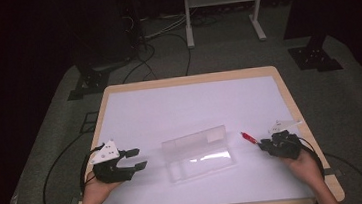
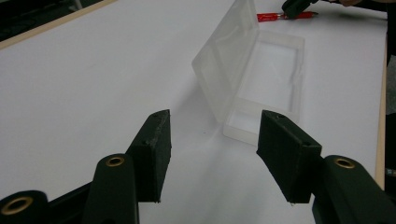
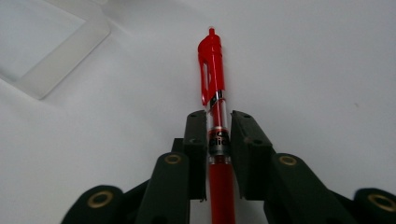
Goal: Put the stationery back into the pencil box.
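The right hand-held gripper (image 3: 218, 128) clamps the red pen (image 3: 214, 88) just right of the open box (image 1: 199, 153) on the desk (image 1: 169, 103), likely to lift it in; the left hand-held gripper (image 2: 212, 135) waits open beside the box.

White tabletop (image 1: 169, 103), light wooden rim. On it: open clear plastic case (image 1: 199, 153); red pen (image 1: 248, 137) just beside.

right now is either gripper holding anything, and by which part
The right gripper is shut on the red pen at mid-barrel, clip end pointing out ahead. The left gripper is open and holds nothing.
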